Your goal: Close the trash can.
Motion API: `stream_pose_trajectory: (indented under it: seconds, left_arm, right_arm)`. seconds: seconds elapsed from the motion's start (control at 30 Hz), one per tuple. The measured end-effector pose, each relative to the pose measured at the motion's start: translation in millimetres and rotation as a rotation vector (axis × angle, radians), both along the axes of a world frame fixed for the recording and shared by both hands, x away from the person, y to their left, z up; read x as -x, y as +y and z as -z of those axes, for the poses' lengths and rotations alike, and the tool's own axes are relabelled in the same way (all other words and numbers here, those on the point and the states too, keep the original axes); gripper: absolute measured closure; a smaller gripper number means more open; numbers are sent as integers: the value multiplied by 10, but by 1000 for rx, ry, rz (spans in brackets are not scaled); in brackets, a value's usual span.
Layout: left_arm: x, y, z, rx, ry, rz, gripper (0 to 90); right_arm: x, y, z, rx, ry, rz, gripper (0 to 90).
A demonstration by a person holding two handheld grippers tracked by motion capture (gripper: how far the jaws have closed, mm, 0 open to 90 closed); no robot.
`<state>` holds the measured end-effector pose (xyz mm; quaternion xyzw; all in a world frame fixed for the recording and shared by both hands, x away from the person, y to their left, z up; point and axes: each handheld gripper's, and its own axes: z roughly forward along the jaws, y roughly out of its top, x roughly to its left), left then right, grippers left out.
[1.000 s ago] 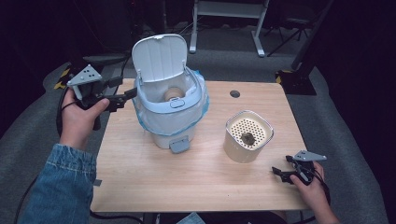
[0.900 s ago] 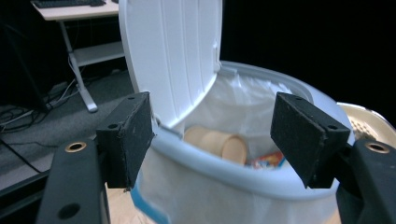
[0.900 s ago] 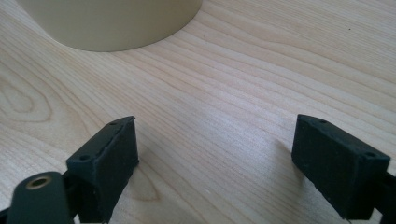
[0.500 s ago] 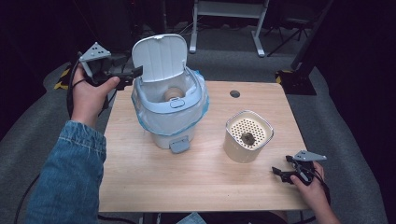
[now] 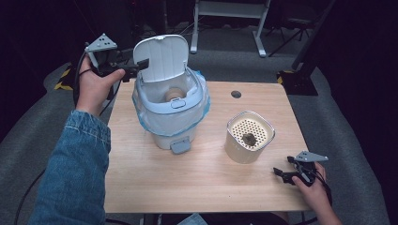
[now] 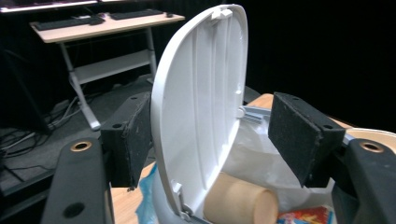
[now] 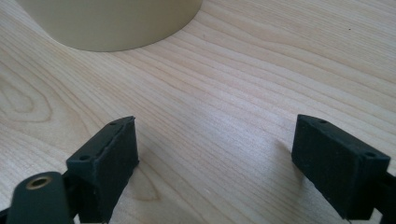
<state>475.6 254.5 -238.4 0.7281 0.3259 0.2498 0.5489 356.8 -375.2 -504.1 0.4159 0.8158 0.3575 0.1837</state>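
A white pedal bin [image 5: 171,117] with a pale blue liner stands at the table's back left, its lid [image 5: 162,56] raised upright. A cardboard roll [image 5: 174,94] lies inside. My left gripper [image 5: 141,65] is at the lid's left edge. In the left gripper view the lid [image 6: 201,93] stands between the jaws, which have just been closing; the right pad [image 6: 294,135] is still apart from it. The roll [image 6: 240,203] shows below. My right gripper [image 5: 280,174] rests open on the table's front right, nothing between its pads [image 7: 107,163].
A cream container [image 5: 248,138] with a perforated insert holds a dark lump [image 5: 249,138] right of the bin; its base [image 7: 107,23] is just ahead of the right gripper. The table [image 5: 202,187] has a cable hole [image 5: 236,94]. A colourful wrapper [image 6: 303,217] lies in the bin.
My left hand has moved up and toward the back, from beside the bin to the raised lid's edge, so the lid now sits between its jaws. The right hand has kept still.
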Motion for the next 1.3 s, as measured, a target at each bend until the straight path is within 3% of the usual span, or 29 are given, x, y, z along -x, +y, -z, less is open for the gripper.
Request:
stream_pose_trajectory:
  seconds: [0.13, 0.4, 0.5, 0.63, 0.73, 0.9, 1.2, 1.3]
  left_arm:
    - [78, -7, -6, 6, 14, 65, 347]
    - [306, -108, 88, -62, 83, 198, 367]
    - [357, -170, 144, -71, 104, 233, 374]
    - [380, -241, 216, -133, 152, 261, 418]
    - [374, -285, 267, -126, 183, 280, 438]
    - [350, -362, 311, -142, 223, 274, 471]
    - [280, -516, 296, -202, 208, 180, 477]
    - [269, -580, 302, -205, 203, 174, 475]
  right_arm:
    - [0, -1, 0, 2, 0, -1, 147]
    - [0, -1, 0, 2, 0, -1, 146]
    - [0, -1, 0, 2, -1, -1, 146]
    - [0, 0, 0, 2, -1, -1, 146]
    - [0, 0, 0, 2, -1, -1, 146]
    - [0, 0, 0, 3, -1, -1, 146]
    - [0, 0, 0, 2, -1, -1, 146]
    - [0, 0, 0, 3, -1, -1, 146]
